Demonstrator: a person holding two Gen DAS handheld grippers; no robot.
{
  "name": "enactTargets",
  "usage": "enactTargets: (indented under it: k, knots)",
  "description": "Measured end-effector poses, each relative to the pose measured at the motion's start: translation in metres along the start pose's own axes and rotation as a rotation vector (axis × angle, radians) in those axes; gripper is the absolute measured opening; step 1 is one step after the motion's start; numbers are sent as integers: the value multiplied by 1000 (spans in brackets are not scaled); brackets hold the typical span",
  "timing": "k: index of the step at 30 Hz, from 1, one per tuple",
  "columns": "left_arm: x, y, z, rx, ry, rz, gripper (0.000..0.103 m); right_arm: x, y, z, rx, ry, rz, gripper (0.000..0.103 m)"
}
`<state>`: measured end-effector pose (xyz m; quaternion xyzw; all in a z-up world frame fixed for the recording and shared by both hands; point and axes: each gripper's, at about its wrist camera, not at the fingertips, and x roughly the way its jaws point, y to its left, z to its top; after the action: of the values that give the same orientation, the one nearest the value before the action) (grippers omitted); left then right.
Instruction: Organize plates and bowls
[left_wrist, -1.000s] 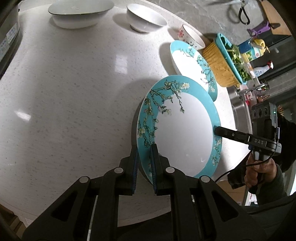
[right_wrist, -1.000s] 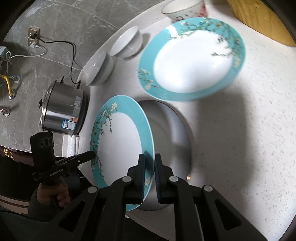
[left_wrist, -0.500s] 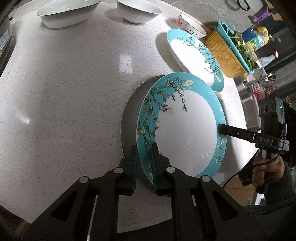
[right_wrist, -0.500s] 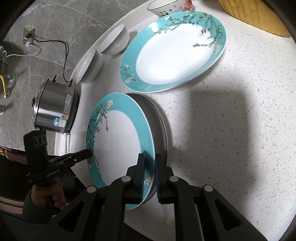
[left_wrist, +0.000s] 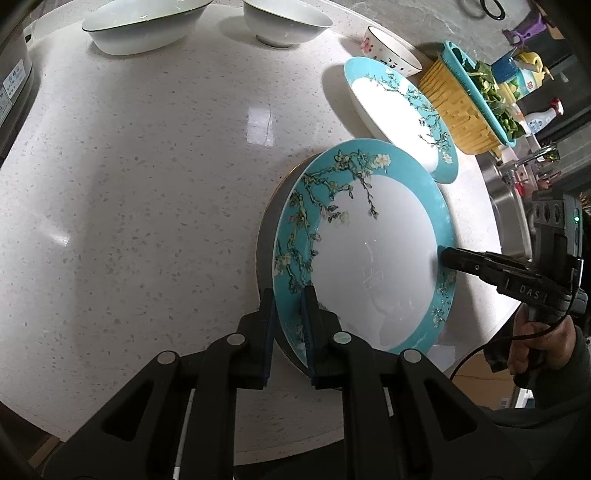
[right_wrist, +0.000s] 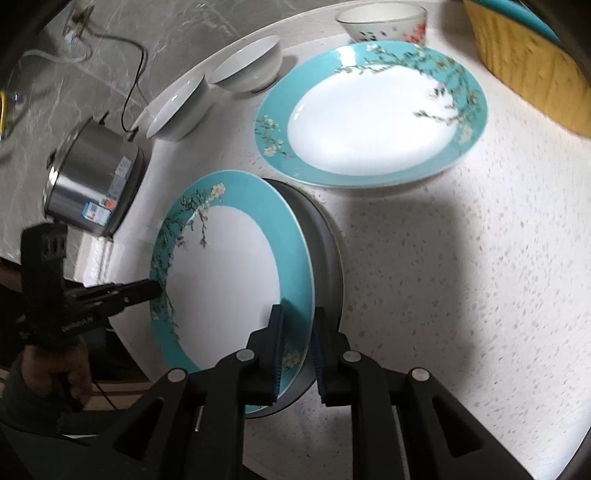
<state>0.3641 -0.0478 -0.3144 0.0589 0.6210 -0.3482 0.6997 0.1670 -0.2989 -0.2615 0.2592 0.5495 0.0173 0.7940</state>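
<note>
teal plate (left_wrist: 373, 254) tilted on edge, face toward left gripper (left_wrist: 288, 314)

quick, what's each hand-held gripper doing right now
Left hand-held gripper: closed on the rim of the teal plate.
Right hand-held gripper: jaws opening, the same plate's rim between them, pads coming off it.

I've brought the teal plate (left_wrist: 373, 258) down from its steep tilt until it sits on the grey plate (left_wrist: 267, 236), whose face is now almost covered. My right gripper (right_wrist: 297, 343) has its jaws opening, the rim between them with a gap at the 3 o'clock pad. The left gripper (left_wrist: 288, 325) has eased a little on the 7 o'clock rim
</note>
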Motion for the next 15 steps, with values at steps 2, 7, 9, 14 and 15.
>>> enactTargets:
  k: [2, 7, 9, 14, 15]
  knots:
    - [0, -3, 0, 11, 1, 19, 14, 0, 1, 0, -11, -1, -15, 17]
    - [2, -15, 2, 62, 0, 86, 17, 0, 8, 0, -45, 3, -70, 19]
    - [3, -19, 3, 72, 0, 105, 18, 0, 11, 1, -53, 5, -95, 20]
    - [5, -30, 2, 129, 2, 174, 24, 1, 19, 1, -79, 10, -151, 22]
    - [6, -32, 1, 140, 3, 185, 27, 1, 22, 1, -89, 13, -164, 22]
